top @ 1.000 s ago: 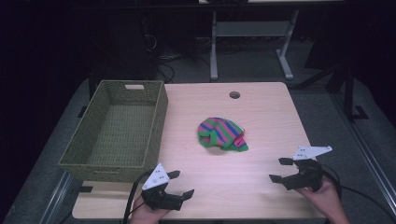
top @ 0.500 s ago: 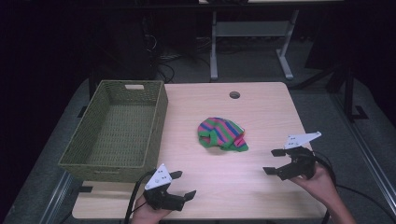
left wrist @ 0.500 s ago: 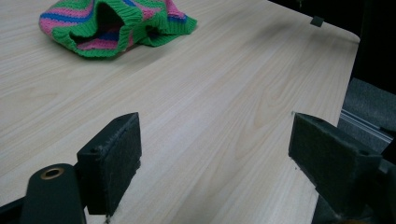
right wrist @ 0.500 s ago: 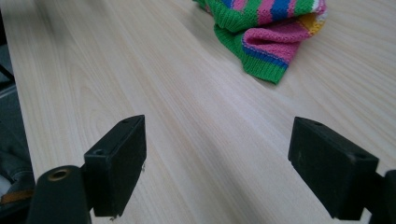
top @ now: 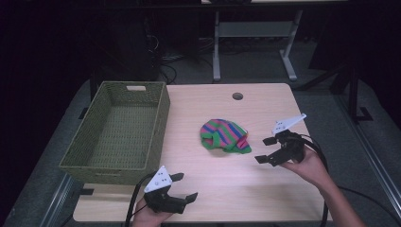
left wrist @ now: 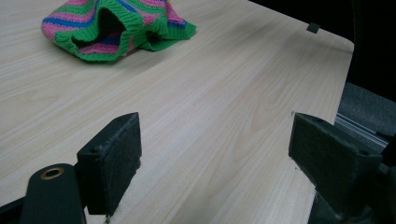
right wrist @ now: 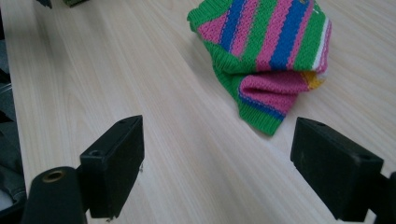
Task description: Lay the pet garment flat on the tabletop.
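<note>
A: What lies ahead of the left gripper (left wrist: pixel 215 158)?
B: A light wooden table (left wrist: pixel 224 93), with a striped knitted cloth (left wrist: pixel 116 25) in green, pink and blue at upper left, crumpled, well apart from the jaws.
A: The jaws?
B: Two black padded jaws set wide, nothing between them but bare tabletop.

Both claws are black, each topped with a white three-cornered plate dotted with small marks. The left claw (top: pixel 182 187) and right claw (top: pixel 267 150) have blocky, felt-like jaw pads and a brass-ringed hole at the base. Black cables trail from each. Forearms are bare.
</note>
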### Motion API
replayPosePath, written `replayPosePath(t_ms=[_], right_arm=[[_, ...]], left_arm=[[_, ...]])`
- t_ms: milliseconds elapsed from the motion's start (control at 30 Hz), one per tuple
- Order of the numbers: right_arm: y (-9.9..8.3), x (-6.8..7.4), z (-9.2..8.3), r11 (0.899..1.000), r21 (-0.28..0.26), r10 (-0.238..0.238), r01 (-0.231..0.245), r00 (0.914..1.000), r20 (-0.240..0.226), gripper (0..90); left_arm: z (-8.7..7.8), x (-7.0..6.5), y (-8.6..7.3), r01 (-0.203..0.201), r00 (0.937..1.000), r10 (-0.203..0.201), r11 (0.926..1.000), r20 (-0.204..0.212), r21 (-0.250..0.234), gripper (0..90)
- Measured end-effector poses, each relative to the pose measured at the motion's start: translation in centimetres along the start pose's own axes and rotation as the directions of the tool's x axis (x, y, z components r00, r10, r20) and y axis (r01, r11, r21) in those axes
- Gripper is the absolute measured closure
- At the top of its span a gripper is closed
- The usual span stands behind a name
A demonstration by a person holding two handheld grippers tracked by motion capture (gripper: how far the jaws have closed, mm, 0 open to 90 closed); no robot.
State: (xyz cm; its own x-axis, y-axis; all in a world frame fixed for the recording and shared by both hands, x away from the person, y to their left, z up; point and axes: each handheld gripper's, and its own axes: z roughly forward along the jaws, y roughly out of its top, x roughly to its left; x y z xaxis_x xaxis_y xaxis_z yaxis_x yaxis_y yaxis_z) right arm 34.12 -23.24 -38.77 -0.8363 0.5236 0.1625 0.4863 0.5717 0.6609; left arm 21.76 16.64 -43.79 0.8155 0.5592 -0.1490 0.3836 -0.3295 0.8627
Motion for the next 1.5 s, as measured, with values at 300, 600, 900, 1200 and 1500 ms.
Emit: replayPosePath(t_ms=[300,600,900,1200,1500], right_arm=[[3.4,-0.7,1.3,0.999,0.046,-0.026,0.026,0.9997,-0.006,16.7],[7.1,-1.6,2.7,0.996,0.079,-0.037,0.036,0.9993,0.004,17.3],[8.9,-2.0,4.0,0.991,0.113,-0.065,0.065,0.9979,0.001,17.6],[9.3,-2.6,5.1,0.99,0.135,-0.047,0.045,0.9989,0.011,17.7],[9.6,-3.4,6.9,0.988,0.15,-0.034,0.031,0.9992,0.019,20.3]], left_arm=[[0.0,0.1,0.0,0.009,1.0,-0.009,0.9999,-0.001,-0.011,16.7],[-0.2,0.0,0.1,0.003,1.0,-0.003,0.9998,0.004,-0.018,16.7],[-0.2,-0.1,0.1,0.0,1.0,0.0,0.9996,0.004,-0.028,16.7],[-0.4,0.2,0.1,0.006,1.0,-0.006,0.9994,-0.005,-0.035,16.8],[-0.5,0.3,0.1,0.013,0.9999,-0.013,0.9991,0.0,-0.041,16.7]])
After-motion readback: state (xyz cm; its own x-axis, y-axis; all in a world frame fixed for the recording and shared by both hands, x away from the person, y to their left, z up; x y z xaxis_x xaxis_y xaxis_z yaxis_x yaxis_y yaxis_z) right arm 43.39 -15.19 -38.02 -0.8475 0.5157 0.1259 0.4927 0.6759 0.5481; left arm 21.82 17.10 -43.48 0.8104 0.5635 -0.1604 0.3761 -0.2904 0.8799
